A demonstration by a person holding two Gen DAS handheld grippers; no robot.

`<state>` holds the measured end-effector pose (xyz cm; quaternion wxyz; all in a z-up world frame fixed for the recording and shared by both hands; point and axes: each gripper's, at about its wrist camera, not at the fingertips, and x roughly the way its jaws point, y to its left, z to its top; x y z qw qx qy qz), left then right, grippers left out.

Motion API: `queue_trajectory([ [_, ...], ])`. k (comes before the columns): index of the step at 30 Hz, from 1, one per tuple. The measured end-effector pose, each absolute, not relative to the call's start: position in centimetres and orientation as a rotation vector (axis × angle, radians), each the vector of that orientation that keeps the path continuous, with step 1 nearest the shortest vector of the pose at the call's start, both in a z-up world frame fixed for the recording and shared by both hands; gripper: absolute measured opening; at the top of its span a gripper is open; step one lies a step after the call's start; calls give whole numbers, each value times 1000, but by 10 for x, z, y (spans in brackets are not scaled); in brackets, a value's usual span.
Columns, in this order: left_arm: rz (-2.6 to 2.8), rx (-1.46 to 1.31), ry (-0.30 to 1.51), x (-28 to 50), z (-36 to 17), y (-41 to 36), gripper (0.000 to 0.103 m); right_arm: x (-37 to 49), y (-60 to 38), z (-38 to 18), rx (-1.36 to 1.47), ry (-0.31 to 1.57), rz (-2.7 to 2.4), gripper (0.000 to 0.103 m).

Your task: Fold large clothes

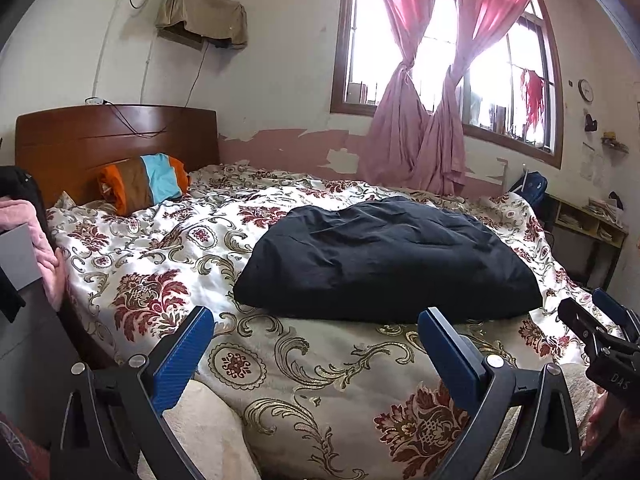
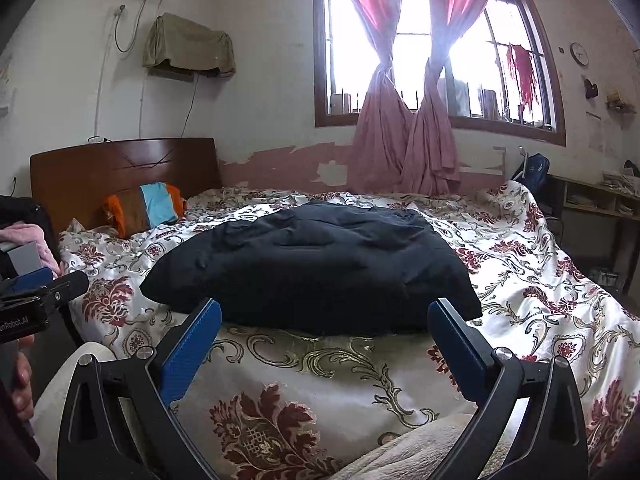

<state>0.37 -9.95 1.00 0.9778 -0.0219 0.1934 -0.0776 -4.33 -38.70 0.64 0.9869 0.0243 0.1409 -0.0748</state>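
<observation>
Matt, wrinkled black cloth garment [image 2: 312, 268] on glossy satin floral bedspread [image 2: 520, 280]; polished brown wooden headboard [image 1: 116, 140]; ribbed blue plastic gripper pads [image 1: 184, 360]; sheer pink cloth curtains [image 1: 404, 128].

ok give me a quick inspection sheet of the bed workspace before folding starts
Surface: floral quilt over the bed, rumpled.
Job's things: dark garment lying in a rough rectangle mid-bed, untouched.
Clutter: striped pillow by the headboard.
Grippers: left gripper and right gripper open, empty, short of the garment's near edge.
Cables: cord down the wall behind the headboard.
Surroundings: window with pink curtains, shelf at right.
</observation>
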Motion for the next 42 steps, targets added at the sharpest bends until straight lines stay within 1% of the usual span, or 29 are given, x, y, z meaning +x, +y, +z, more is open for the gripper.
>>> queue_trajectory([
  [42,-147,4,371,-3,14,-109,103,-43,-382,5,69,287,-151,101],
])
